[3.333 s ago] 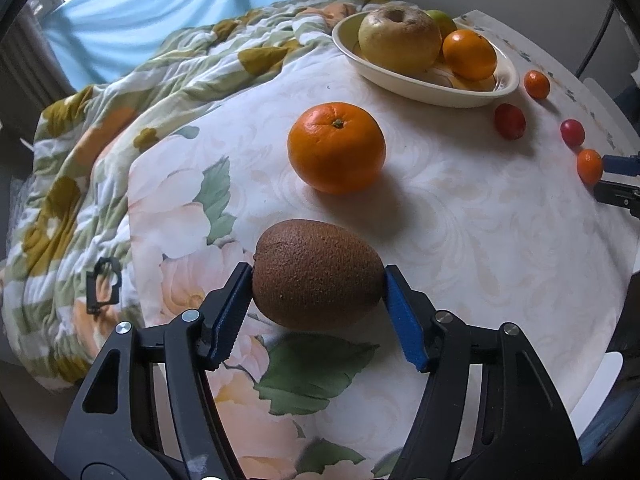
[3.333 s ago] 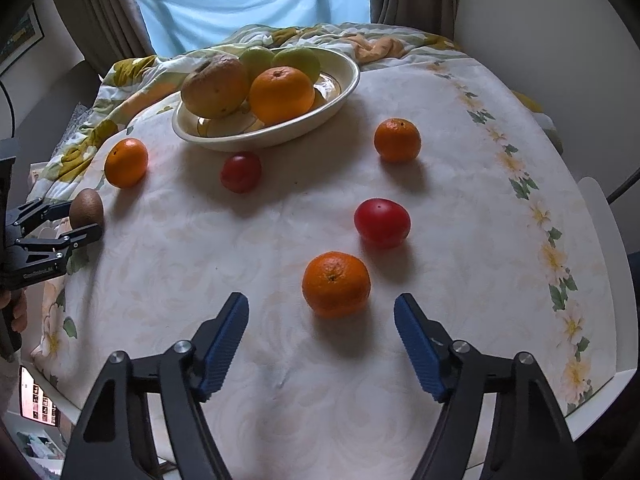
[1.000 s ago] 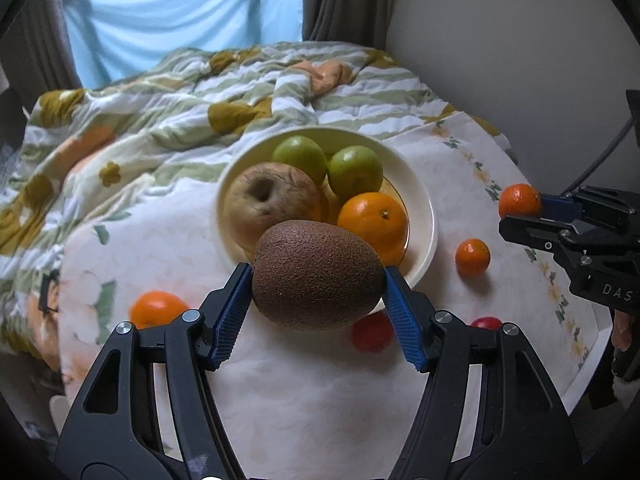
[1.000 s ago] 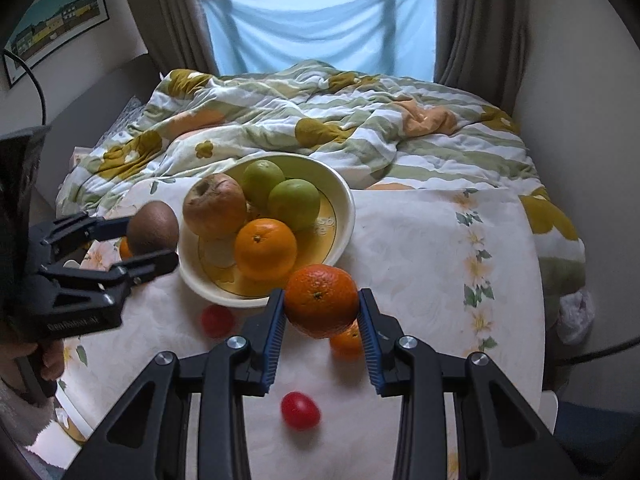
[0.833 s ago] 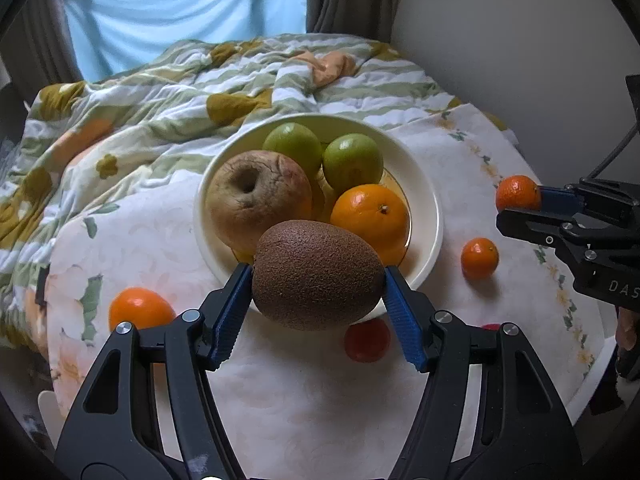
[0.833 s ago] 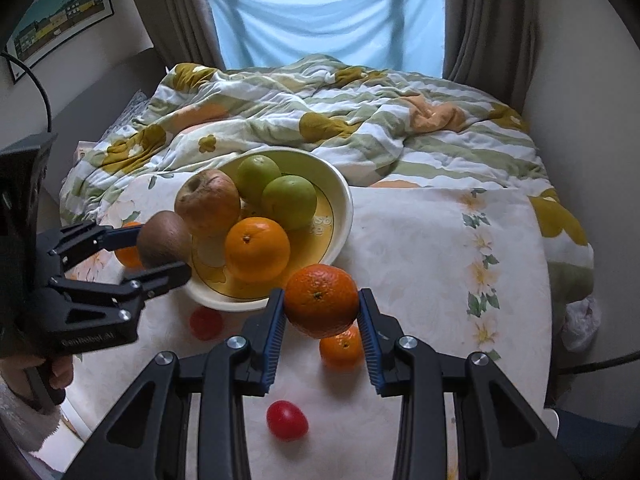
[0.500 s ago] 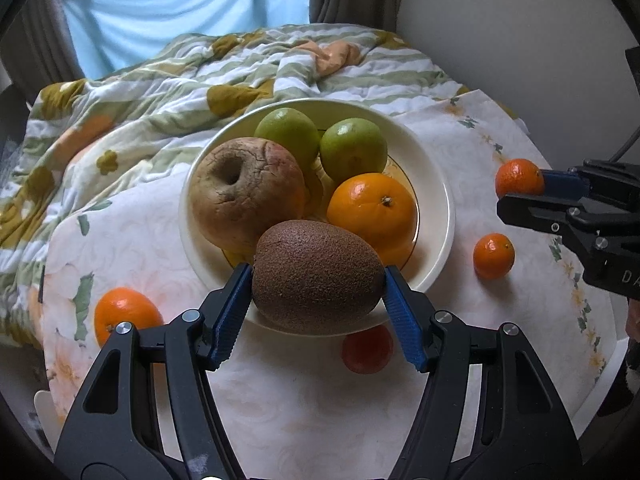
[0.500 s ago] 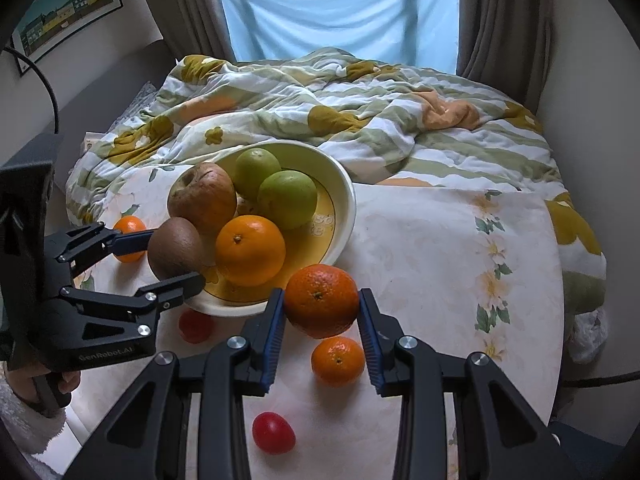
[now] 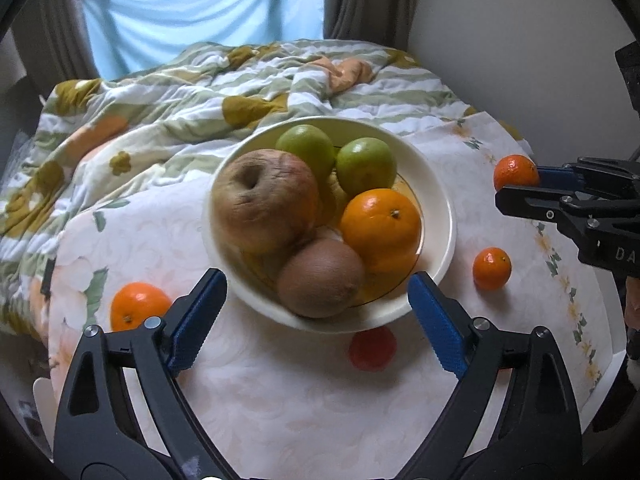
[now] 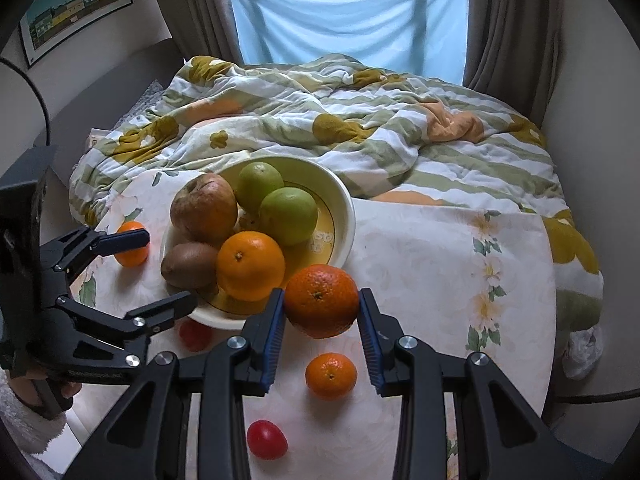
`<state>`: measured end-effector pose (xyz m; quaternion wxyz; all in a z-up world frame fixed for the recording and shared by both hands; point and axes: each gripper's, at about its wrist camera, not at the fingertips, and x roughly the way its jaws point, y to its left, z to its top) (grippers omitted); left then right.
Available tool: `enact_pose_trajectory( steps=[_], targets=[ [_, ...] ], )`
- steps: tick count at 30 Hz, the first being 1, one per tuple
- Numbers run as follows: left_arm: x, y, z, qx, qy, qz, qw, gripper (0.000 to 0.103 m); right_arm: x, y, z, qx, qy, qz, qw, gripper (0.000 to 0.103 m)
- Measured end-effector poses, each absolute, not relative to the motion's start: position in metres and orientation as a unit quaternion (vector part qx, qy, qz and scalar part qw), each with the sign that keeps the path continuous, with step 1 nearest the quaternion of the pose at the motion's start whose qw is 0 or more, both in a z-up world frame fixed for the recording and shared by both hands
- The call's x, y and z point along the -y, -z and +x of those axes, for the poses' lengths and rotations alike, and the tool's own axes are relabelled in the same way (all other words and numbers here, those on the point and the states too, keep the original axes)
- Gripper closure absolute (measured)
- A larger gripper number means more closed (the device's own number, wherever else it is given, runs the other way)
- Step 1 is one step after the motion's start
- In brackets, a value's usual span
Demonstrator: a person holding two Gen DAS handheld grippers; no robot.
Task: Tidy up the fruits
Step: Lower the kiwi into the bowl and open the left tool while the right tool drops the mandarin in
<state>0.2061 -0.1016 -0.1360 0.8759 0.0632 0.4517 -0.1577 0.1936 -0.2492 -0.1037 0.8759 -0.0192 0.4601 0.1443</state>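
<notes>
The left gripper (image 9: pixel 316 312) has just been opening its jaws and holds nothing. The kiwi (image 9: pixel 320 278) lies free in the bowl (image 9: pixel 440 200), at its near rim, touching the wrinkled apple (image 9: pixel 264 200) and an orange (image 9: pixel 382 228). The right gripper (image 10: pixel 322 312) is closed on a mandarin (image 10: pixel 322 300), held above the table (image 10: pixel 440 280) just beside the bowl. A small mandarin (image 10: pixel 331 376) and a red tomato (image 10: pixel 267 439) lie near the table's front edge.
</notes>
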Motion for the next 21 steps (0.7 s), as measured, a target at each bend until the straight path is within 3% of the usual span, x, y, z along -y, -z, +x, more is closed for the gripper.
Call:
enact_pose_trajectory(
  steps=[21],
  targets=[
    [0.051,0.121,0.2,-0.463,0.09,0.033,0.881,0.004,0.22,0.13,0.246,-0.478,-0.205,-0.045,0.853,0.07]
  ],
)
